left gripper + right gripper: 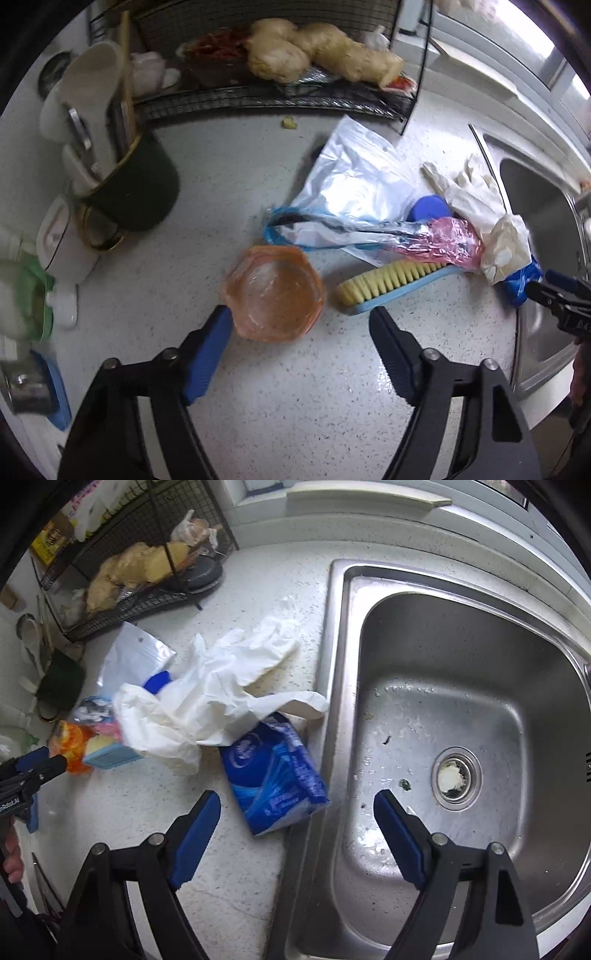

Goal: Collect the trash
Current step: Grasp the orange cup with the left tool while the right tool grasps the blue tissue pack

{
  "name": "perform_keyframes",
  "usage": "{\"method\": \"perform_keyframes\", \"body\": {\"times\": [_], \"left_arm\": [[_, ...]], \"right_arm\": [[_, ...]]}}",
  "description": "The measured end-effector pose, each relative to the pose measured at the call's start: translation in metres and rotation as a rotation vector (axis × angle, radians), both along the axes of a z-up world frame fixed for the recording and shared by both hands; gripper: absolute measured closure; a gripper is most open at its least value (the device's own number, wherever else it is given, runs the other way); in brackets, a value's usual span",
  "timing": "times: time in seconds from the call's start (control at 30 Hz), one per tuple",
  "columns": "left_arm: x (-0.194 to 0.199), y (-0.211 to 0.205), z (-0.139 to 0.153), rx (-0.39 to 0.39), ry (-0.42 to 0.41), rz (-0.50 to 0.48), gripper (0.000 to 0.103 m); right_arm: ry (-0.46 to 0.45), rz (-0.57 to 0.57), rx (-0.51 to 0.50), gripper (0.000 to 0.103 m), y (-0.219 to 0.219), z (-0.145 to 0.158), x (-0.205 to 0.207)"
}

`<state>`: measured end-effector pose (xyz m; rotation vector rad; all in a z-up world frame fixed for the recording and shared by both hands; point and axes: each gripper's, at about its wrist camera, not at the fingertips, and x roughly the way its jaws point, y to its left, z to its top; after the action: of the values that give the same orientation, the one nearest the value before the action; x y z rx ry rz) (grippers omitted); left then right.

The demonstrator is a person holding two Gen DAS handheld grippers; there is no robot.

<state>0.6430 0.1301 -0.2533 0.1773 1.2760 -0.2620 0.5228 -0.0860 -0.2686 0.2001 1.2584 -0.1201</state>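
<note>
The sink (pixel 461 716) fills the right gripper's (pixel 297 808) forward-right. Its jaws are spread wide and empty, and the blue wrapper (pixel 273 779) lies just ahead between them, long axis running away. The left gripper (pixel 301 325), equally wide, faces the orange plastic cup (pixel 273 293) just ahead-left.

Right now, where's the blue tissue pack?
In the right wrist view the blue tissue pack lies on the counter against the sink's left rim, partly under the white glove.
</note>
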Motion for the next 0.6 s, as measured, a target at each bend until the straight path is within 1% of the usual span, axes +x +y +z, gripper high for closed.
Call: {"method": "perform_keyframes", "body": {"times": [0.07,0.17,0.2,0.3,0.37,0.43,0.5,0.57,0.6], "left_arm": [[0.003,-0.005,-0.001,0.008,-0.003,-0.021,0.031],[0.010,-0.006,-0.008,0.031,0.009,-0.022,0.042],[0.013,-0.005,-0.011,0.029,0.023,-0.022,0.049],[0.017,-0.002,-0.015,0.005,0.041,-0.021,0.050],[0.018,-0.002,-0.017,0.007,0.043,-0.030,0.052],[0.016,-0.003,-0.018,0.010,0.041,-0.043,0.052],[0.016,-0.002,-0.018,0.006,0.040,-0.044,0.055],[0.017,-0.003,-0.018,-0.002,0.042,-0.038,0.057],[0.017,-0.002,-0.018,-0.008,0.041,-0.036,0.057]], "right_arm": [[0.004,0.004,-0.009,0.019,0.001,-0.004,0.002],[0.010,0.002,0.022,0.023,0.000,-0.009,0.005],[0.011,0.002,0.022,0.023,0.001,-0.010,0.006],[0.012,0.001,0.030,0.024,0.001,-0.012,0.008],[0.022,-0.008,0.048,0.033,0.000,-0.015,0.010],[0.035,-0.010,0.046,0.037,-0.001,-0.017,0.011],[0.036,-0.012,0.043,0.045,-0.001,-0.019,0.013],[0.038,-0.008,0.046,0.055,-0.001,-0.022,0.015],[0.035,-0.008,0.054,0.057,-0.001,-0.022,0.015]]}}
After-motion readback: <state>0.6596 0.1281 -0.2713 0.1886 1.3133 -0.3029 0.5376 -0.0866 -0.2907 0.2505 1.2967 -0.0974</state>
